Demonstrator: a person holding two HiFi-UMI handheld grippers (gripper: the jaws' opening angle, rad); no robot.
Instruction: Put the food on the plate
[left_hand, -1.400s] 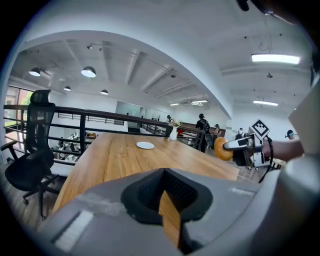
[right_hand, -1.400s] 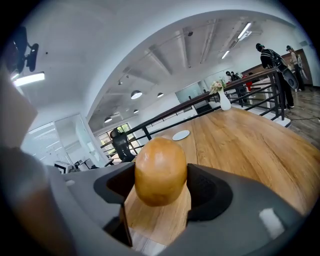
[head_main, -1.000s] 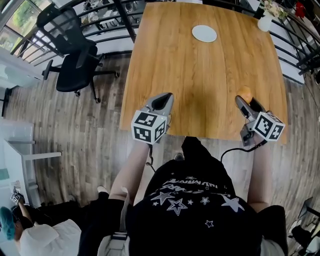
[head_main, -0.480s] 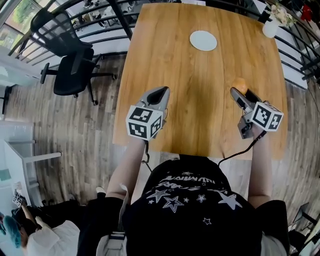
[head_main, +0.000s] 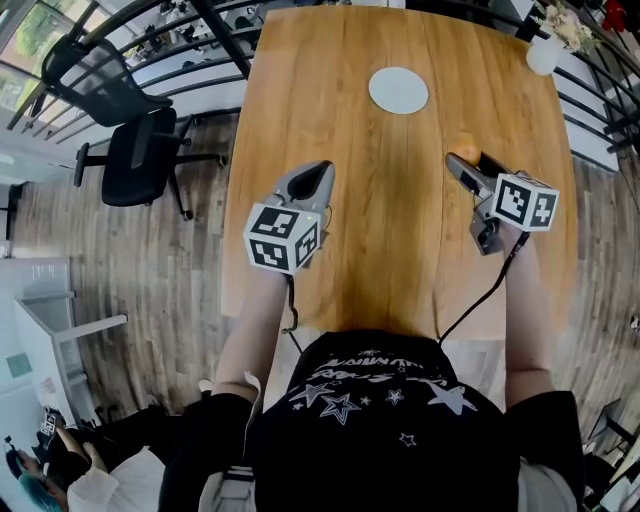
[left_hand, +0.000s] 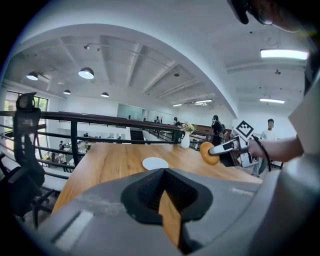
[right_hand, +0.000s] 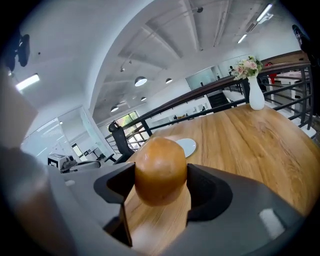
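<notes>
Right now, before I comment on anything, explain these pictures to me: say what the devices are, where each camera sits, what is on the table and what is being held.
There is no robot here. A person stands at a wooden table with a hand-held two-jaw gripper in each hand. The top-down picture comes from a camera on the person's head. The other two come from cameras riding on the grippers, each looking along its own jaws. The left gripper is closed and empty. The right gripper is clamped on a round orange-brown piece of food, held above the table. On the table are an empty white plate and, at the far corner, a white vase with flowers.
</notes>
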